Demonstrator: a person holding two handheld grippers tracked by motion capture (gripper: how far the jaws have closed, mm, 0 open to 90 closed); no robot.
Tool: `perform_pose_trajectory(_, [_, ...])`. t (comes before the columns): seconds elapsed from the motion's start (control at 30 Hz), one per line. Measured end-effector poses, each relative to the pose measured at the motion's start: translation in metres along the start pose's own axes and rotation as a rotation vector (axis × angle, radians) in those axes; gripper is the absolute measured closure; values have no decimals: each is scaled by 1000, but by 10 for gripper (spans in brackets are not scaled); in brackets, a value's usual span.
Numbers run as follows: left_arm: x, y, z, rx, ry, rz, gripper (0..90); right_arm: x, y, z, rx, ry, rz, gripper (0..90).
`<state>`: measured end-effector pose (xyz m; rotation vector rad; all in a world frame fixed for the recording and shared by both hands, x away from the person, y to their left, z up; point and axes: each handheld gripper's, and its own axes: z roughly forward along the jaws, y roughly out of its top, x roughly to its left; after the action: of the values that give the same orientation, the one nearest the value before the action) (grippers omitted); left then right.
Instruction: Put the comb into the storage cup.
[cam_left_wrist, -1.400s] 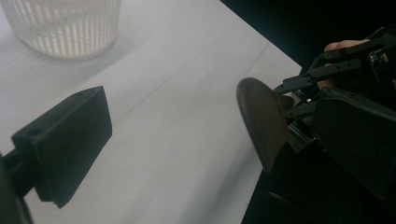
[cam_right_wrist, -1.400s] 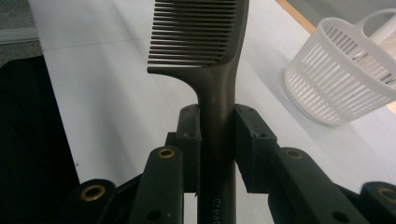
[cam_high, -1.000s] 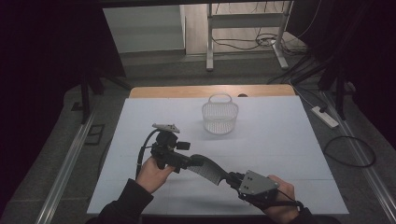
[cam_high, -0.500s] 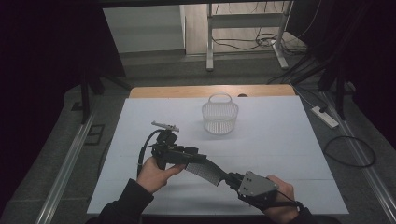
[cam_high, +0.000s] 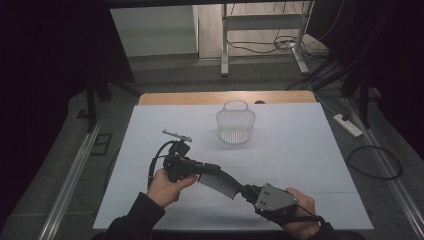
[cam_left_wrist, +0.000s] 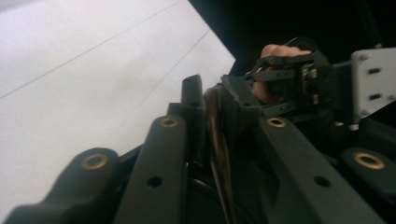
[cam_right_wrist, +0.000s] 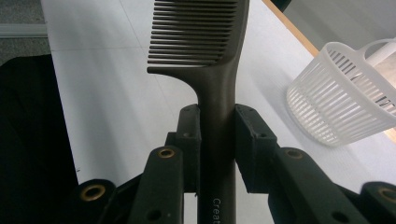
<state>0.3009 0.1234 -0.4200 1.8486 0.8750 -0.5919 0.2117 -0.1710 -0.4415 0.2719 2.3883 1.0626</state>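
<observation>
Found the comb (cam_high: 220, 182) held in the air just above the near part of the tabletop (cam_high: 310, 165), gripped at both ends. Saw the right gripper (cam_high: 246, 191) pinching the handle, pads pressed on both sides of it in the right gripper view, with the teeth (cam_right_wrist: 196, 32) pointing away from the camera. Saw the left gripper (cam_high: 207, 171), jaws just closed in, clamped on the toothed end, with the comb's thin edge (cam_left_wrist: 215, 135) caught between them in the left gripper view. Judged two firm grips on one thin, stiff thing the main risk: feared bent or snapped teeth from any twist of either wrist or any pull apart. Judged the left hold the weaker one, set on the teeth rather than the solid spine, and likely to slip or skew under load. Expected a swing downward from the remaining grip on a careless release of either end. Noted the near edge of the tabletop close below the right hand (cam_high: 300, 210), so counted a drop there as a likely fall to the floor. Found the white basket (cam_high: 235, 125) well apart toward the far side, near the wooden strip (cam_high: 225, 97), with bare white surface between and to both sides. Reckoned plenty of free room forward and sideways, little toward the near edge.
</observation>
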Motion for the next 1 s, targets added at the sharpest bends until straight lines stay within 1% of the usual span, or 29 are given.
perform_pose_trajectory(0.17, [3, -2, 1, -3, -29, -28, 829, 1, 0, 2, 5, -8, -11, 724])
perform_pose_trajectory(0.23, [3, -2, 1, -5, -33, -41, 835, 2, -1, 2, 11, -14, -21, 724])
perform_pose_trajectory(0.4, [4, -3, 1, -13, -44, -55, 838, 2, -1, 3, 11, -13, -19, 720])
perform_pose_trajectory(0.6, [2, -3, 1, -26, -39, -46, 839, 0, -1, 4, 9, -6, -6, 698])
perform_pose_trajectory(0.67, [1, -3, 0, -30, -42, -45, 839, 0, -1, 4, 7, -7, 4, 670])
perform_pose_trajectory(0.73, [0, -3, -1, -35, -33, -37, 839, -1, -1, 4, 11, -1, 12, 628])
perform_pose_trajectory(0.83, [0, -3, -3, -47, -32, -32, 839, -1, -1, 4, 12, 2, 14, 596])
perform_pose_trajectory(0.9, [-1, -2, -4, -43, -27, -23, 839, -2, -1, 4, 14, 4, 29, 565])
perform_pose_trajectory(1.0, [-1, -2, -5, -47, -24, -20, 839, -3, -1, 5, 21, 4, 47, 517])
